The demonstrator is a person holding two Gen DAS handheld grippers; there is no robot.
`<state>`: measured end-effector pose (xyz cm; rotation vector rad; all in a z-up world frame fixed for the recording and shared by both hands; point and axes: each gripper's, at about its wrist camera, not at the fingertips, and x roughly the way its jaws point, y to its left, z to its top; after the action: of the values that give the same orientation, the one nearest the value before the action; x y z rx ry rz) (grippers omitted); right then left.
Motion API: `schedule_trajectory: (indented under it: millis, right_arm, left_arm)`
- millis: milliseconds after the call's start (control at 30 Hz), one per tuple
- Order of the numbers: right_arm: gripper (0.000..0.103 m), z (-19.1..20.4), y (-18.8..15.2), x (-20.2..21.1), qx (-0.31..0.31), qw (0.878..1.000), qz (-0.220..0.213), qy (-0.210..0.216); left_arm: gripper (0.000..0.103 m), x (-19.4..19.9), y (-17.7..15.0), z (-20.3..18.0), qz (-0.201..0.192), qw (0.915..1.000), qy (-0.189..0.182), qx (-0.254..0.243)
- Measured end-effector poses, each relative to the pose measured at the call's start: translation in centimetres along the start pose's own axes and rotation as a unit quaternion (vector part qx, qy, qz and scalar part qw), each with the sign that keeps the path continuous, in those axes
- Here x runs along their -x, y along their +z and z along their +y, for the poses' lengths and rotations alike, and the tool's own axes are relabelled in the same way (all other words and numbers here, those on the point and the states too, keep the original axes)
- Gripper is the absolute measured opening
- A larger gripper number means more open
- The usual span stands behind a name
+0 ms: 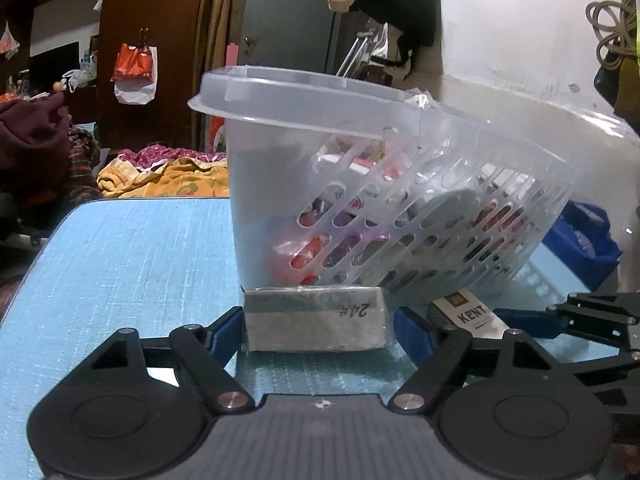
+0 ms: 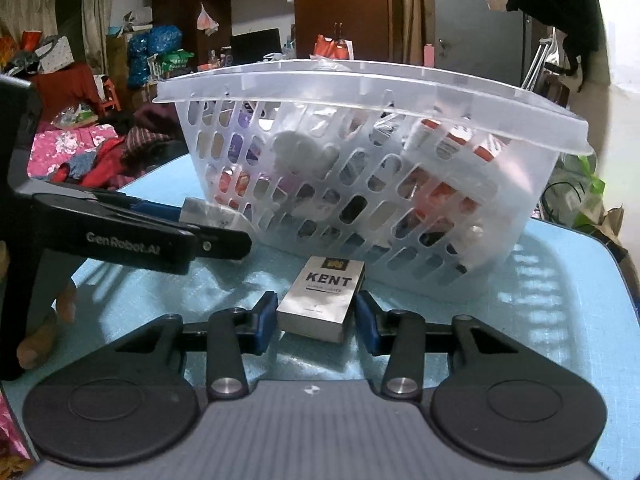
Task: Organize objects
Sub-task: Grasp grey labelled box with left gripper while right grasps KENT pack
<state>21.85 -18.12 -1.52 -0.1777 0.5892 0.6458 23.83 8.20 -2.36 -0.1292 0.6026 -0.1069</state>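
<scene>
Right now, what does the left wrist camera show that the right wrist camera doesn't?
Only the left wrist view shows the handwritten "24#" on the grey wrapped block, which sits between the left gripper's blue pads, and a blue bag behind the basket. Only the right wrist view shows the Kent pack's whole front, lying between the right gripper's pads, which look slightly clear of it. Both show the clear slotted basket, full of small items, on the light blue table, plus the other gripper.
</scene>
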Motion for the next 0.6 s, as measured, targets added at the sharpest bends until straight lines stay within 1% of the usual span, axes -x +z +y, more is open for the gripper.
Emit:
schedule_trajectory:
  millis: [133, 267, 400, 533, 600]
  right_arm:
    - [0.046, -0.1, -0.3, 0.7, -0.001, 1.000, -0.013, 0.001]
    - [0.045, -0.1, -0.6, 2.1, -0.002, 0.999, -0.045, 0.004]
    - [0.044, -0.2, -1.1, 3.8, -0.006, 0.997, -0.076, 0.011]
    - [0.044, 0.3, -1.0, 5.8, -0.007, 0.994, -0.108, 0.022]
    - [0.044, 0.7, -0.7, 6.6, 0.001, 0.993, -0.115, 0.022]
  left_arm:
    - [0.083, 1.2, -0.3, 0.2, -0.026, 0.9995, -0.015, 0.006]
    - [0.083, 3.6, -1.3, -0.1, -0.067, 0.9973, -0.030, 0.000]
    - [0.083, 5.7, -2.0, -0.2, -0.100, 0.9936, -0.052, 0.007]
    - [0.083, 7.7, -2.4, -0.5, -0.128, 0.9896, -0.065, 0.008]
    - [0.083, 8.2, -2.3, -0.6, -0.133, 0.9891, -0.064, 0.001]
